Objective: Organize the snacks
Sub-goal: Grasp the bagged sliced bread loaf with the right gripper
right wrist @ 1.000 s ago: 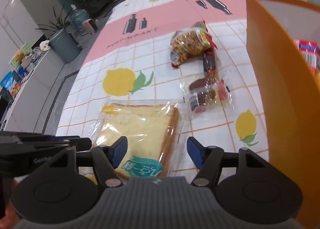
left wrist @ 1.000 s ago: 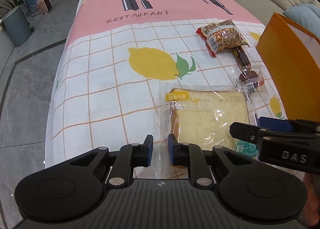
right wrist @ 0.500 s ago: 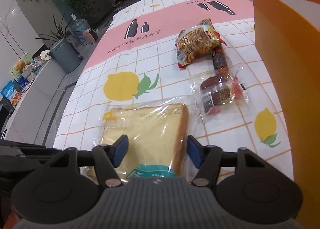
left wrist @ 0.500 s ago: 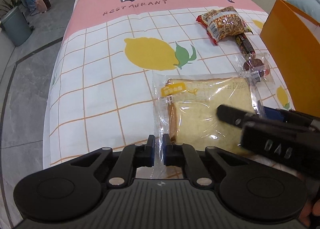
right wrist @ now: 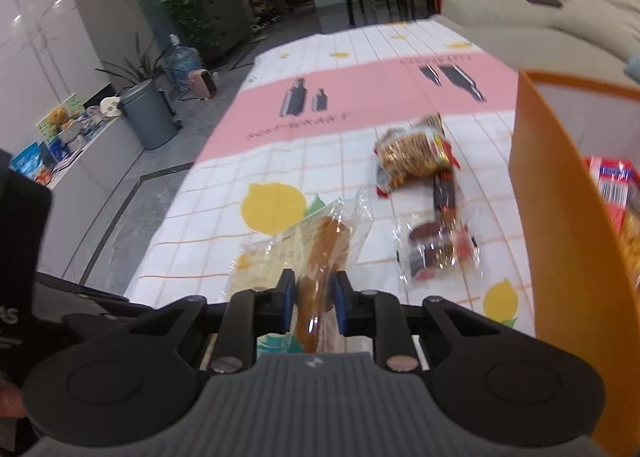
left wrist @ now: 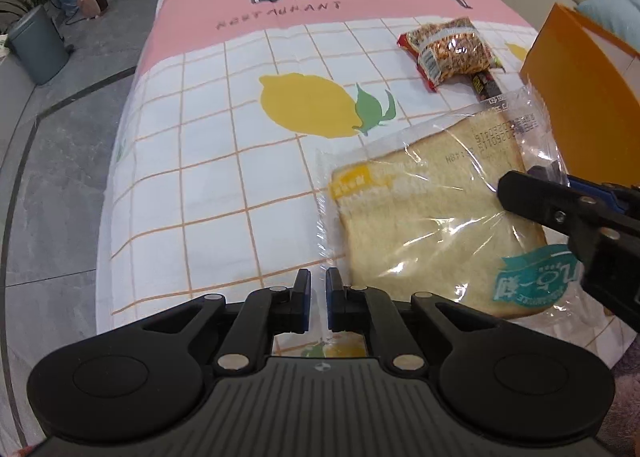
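A slice of bread in a clear bag [left wrist: 424, 217] is tilted up off the lemon-print tablecloth [left wrist: 240, 137]. My left gripper [left wrist: 318, 286] is shut on the bag's clear near-left edge. The right gripper [right wrist: 314, 289] has the bread's brown crust edge [right wrist: 324, 241] between its blue pads, which press on it as the jaws are closing. In the left wrist view the right gripper [left wrist: 560, 205] reaches in from the right over the bread's far corner.
An open orange box [right wrist: 560, 217] stands at the right with red packets [right wrist: 616, 185] inside. Beyond the bread lie a red-edged nut snack pack [right wrist: 412, 155], a dark snack bar [right wrist: 444, 193] and a clear pack of dark cakes [right wrist: 438, 251]. The table's left edge drops to a grey floor.
The right gripper's jaws have closed from wide apart onto the bread and raised it, turning it from flat to on edge. The left gripper's jaws have closed on the bag's edge.
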### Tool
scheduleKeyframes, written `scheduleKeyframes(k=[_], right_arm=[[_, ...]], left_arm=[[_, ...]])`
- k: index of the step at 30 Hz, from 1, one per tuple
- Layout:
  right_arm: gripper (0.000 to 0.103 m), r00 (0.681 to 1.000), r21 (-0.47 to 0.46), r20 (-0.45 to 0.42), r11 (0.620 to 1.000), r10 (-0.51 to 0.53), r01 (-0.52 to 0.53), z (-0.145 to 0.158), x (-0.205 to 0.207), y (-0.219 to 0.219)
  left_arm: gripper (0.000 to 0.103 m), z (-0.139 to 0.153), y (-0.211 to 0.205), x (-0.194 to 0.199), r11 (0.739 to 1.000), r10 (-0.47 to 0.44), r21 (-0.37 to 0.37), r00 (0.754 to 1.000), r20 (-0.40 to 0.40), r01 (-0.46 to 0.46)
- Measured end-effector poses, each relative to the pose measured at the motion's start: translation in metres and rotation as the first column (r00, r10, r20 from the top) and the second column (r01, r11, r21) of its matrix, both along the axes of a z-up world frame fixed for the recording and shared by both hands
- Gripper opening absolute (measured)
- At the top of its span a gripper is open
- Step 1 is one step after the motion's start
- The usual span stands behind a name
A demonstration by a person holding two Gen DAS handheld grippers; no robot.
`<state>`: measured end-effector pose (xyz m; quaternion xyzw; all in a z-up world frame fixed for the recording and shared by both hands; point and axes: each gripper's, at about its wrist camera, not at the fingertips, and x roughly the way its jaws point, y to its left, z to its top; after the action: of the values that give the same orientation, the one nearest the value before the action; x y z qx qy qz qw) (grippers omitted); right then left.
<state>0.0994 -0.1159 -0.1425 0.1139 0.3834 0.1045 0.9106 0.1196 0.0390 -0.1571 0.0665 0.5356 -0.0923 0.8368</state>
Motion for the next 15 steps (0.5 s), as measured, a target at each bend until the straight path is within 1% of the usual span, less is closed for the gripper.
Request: scheduleKeyframes(k=[6,10,13,15], right_arm=[[0.013,0.998,-0.075,0.054,0.997,0.038,-0.034,0.026,-0.012,0.004],[0.011,0.996,-0.107,0.075,0.993,0.053,-0.045,0.038,-0.018,-0.001],[0.011,0.994,-0.126,0.097,0.991,0.059,-0.046,0.049,-0.022,-0.007],[0.01,0.992,-0.135,0.115,0.99,0.06,-0.045,0.057,-0.025,-0.011]], left_arm=[[0.008,0.028,-0.006,-0.008,1.0,-0.014,-0.022,0.999,0.05,0.015],[0.008,0.049,-0.015,-0.012,0.998,-0.042,-0.039,0.995,0.086,0.045],[0.01,0.065,-0.023,-0.014,0.994,-0.075,-0.067,0.991,0.109,0.082],[0.027,0.075,-0.029,-0.015,0.99,-0.106,-0.08,0.986,0.127,0.117]])
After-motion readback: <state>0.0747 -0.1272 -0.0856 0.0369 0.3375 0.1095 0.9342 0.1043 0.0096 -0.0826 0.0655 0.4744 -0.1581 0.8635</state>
